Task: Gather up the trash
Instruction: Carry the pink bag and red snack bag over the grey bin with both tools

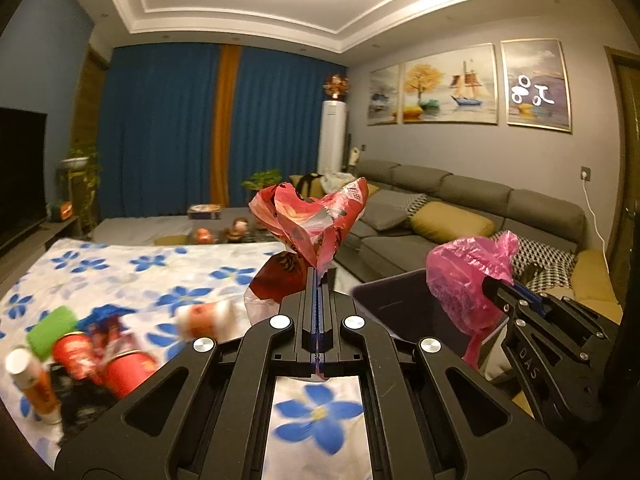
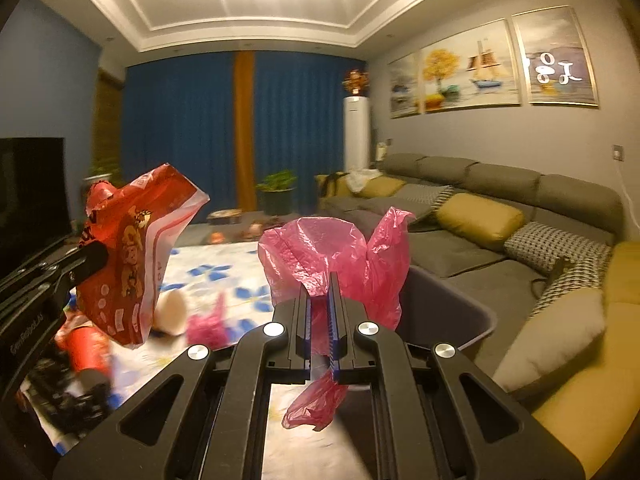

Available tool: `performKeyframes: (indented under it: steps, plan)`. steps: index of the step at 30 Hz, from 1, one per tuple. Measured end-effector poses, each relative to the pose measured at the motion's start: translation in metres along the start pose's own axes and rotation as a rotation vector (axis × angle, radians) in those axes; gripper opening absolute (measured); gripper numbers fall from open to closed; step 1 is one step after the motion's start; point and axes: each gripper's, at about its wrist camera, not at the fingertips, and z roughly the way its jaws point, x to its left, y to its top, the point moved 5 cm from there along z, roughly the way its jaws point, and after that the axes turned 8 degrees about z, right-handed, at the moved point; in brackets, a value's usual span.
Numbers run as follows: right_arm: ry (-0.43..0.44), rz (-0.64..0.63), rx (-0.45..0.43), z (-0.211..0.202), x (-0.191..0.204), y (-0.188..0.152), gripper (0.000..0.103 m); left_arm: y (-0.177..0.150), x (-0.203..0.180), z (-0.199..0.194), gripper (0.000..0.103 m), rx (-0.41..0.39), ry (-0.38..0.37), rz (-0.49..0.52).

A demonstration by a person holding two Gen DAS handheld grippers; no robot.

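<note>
While both grippers are up in the air, each one holds a piece of trash. The left gripper is squeezed tight on a red snack wrapper. It is shiny, crinkled and torn open at the top. The right gripper is pinched on a pink plastic bag. That bag is thin, see-through and puffy, with one end hanging down between the fingers. A dark grey bin with smooth walls sits just behind the pink bag. The left view shows more trash lying on the white cloth with blue flowers: red paper cups and a green sponge, all blurry. The right view shows the wrapper's printed side with gold pictures.
</note>
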Motion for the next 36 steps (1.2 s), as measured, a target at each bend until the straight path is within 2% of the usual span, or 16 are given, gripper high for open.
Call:
performKeyframes:
  steps: [8,15,24,36]
  plan:
    - [-0.04,0.064,0.002,0.026,-0.04,0.003,0.008,0.002,-0.05,0.054,0.0,0.007,-0.084,0.015]
    - [-0.042,0.082,0.016,0.044,-0.055,0.003,0.008,-0.004,-0.08,0.094,0.0,0.031,-0.138,0.021]
    - [-0.028,0.097,0.033,0.062,-0.064,0.007,0.008,-0.014,-0.094,0.128,0.0,0.073,-0.197,0.031]
    - [-0.013,0.104,0.055,0.076,-0.071,0.007,0.008,-0.021,-0.099,0.148,0.0,0.104,-0.264,0.019]
